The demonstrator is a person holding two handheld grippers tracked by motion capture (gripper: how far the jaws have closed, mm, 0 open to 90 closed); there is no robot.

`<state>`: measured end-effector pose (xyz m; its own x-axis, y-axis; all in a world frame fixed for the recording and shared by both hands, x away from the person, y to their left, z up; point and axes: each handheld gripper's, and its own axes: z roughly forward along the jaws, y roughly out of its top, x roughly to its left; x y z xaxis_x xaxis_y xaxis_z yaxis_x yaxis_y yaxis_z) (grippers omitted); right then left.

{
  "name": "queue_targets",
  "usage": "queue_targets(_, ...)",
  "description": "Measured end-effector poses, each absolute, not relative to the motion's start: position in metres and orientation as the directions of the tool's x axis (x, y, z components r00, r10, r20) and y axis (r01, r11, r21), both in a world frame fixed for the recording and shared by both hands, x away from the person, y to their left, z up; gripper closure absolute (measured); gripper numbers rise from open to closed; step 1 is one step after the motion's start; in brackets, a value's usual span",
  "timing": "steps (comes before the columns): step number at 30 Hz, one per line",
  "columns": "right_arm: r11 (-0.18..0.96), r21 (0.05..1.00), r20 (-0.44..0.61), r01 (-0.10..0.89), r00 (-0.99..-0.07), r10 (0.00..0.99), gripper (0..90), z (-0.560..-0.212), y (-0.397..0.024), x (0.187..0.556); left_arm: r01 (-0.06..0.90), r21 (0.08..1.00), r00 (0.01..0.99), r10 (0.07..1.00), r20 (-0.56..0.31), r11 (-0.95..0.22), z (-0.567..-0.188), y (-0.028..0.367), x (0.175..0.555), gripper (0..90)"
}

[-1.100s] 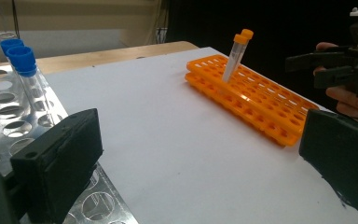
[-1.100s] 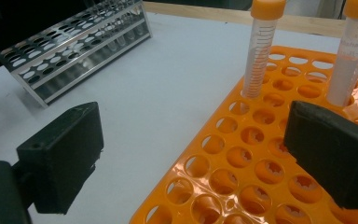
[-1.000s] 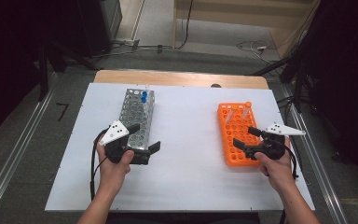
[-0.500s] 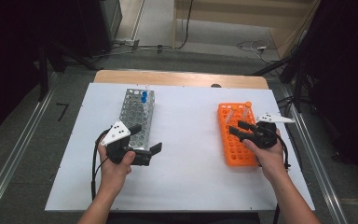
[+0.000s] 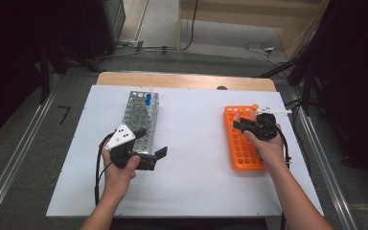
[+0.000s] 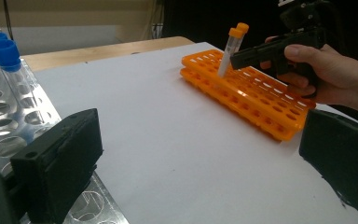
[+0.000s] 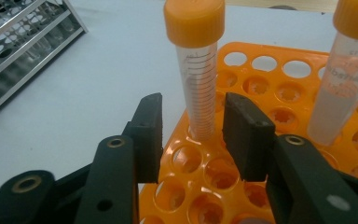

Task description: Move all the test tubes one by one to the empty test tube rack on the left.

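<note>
The right hand-held gripper [image 5: 242,125] sits over the far end of the orange rack [image 5: 243,152], which lies on the right half of the white desk [image 5: 196,158]. Its jaws have just been closing, and in the right gripper view they stand either side of an orange-capped tube [image 7: 196,70] that stands upright in a hole near the rack's far left corner. A sliver of gap shows between each pad and the tube wall, so the pads are not yet pressing on it: the jaws are partly open around the tube rather than clamped. A second orange-capped tube [image 7: 344,79] stands in the same rack just to the right of the first, outside the jaws. From the left gripper view the two tubes [image 6: 233,49] look close together at the rack's far end, with the right gripper's dark jaw reaching in beside them.

The left hand-held gripper [image 5: 153,155] rests at the near end of the metal rack [image 5: 141,120] on the left half of the desk, its jaws spread wide with nothing between them; one jaw lies over the rack's near corner. Two blue-capped tubes [image 6: 2,49] stand at the far end of that metal rack. The two racks are well apart, bare desk between them
</note>
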<state>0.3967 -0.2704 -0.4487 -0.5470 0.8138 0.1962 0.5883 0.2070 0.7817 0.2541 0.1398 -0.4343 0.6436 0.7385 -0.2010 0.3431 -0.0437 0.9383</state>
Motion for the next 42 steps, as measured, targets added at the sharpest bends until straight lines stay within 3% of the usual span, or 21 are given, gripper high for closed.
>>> queue_targets(6,0.218,0.76,0.197,0.612,-0.536,0.821,59.4,-0.456,-0.264,0.408,0.343,0.938,0.643,0.739,-0.202,-0.042,-0.434,0.14,0.254,0.0)
queue_targets(11,0.214,0.74,0.208,0.638,-0.519,0.829,67.5,-0.459,-0.262,0.413,0.345,0.938,0.64,0.741,-0.203,-0.042,-0.434,0.139,0.254,0.0)
queue_targets(19,0.267,0.75,0.132,0.605,-0.532,0.836,72.1,-0.458,-0.255,0.412,0.343,0.938,0.645,0.738,-0.198,-0.048,-0.433,0.137,0.253,0.0)
queue_targets(34,0.205,0.823,0.14,0.529,-0.54,0.83,72.9,-0.446,-0.266,0.401,0.342,0.938,0.65,0.736,-0.191,-0.058,-0.433,0.133,0.254,0.0)
queue_targets(42,0.181,0.865,0.164,0.469,-0.604,0.78,72.9,-0.426,-0.272,0.38,0.332,0.941,0.663,0.725,-0.186,-0.062,-0.431,0.129,0.253,0.0)
